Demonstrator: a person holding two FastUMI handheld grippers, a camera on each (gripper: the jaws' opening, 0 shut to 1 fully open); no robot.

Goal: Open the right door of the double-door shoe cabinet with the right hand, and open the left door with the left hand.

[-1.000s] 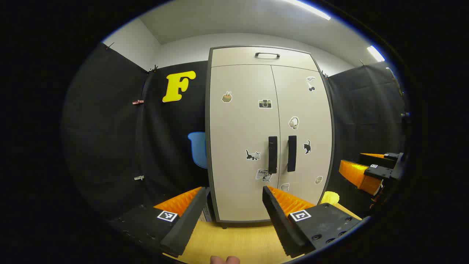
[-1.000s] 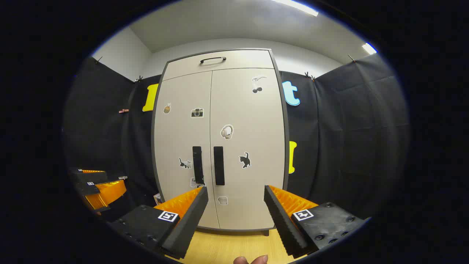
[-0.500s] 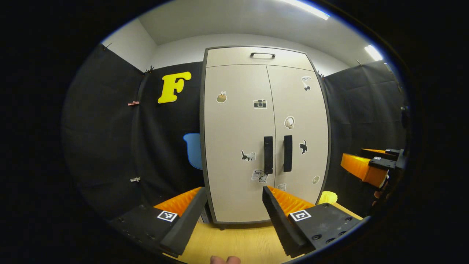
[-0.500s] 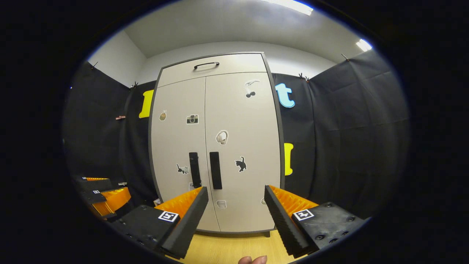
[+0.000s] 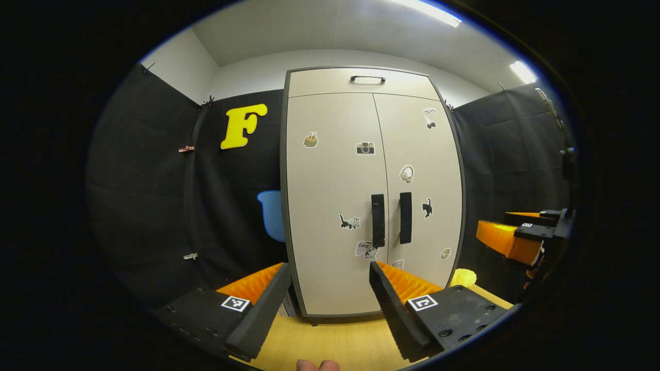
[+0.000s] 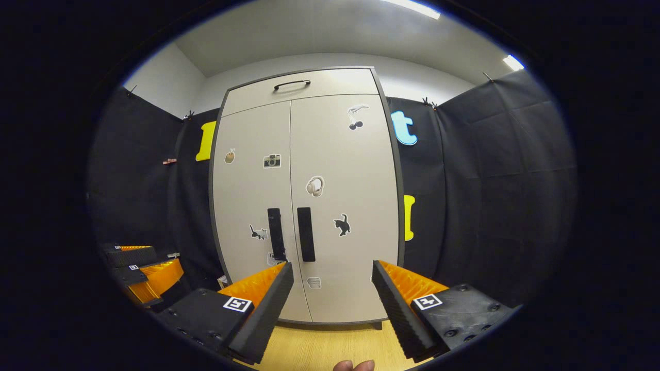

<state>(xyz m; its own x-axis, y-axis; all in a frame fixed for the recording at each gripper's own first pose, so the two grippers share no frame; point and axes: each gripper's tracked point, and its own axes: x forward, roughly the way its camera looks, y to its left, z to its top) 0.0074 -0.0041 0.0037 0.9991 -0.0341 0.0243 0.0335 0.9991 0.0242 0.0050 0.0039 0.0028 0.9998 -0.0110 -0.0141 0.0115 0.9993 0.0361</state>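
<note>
Against half a second ago the cabinet [image 6: 304, 206] has merely drifted a little in both views, so no real approach yet. Both doors are closed, the right handle [image 6: 306, 234] and left handle [image 5: 378, 227] side by side at the centre seam. The right gripper [image 6: 332, 288] and left gripper [image 5: 330, 288] gape empty, well short of the cabinet

My shoe cabinet [image 5: 335, 206] is pale beige with a dark grey frame; its two door handles [image 5: 378, 220] are black, as is the drawer handle [image 5: 367, 79]. Black cat stickers [image 6: 341, 225] dot the doors. The floor [image 5: 335, 345] is light wood grain.
</note>
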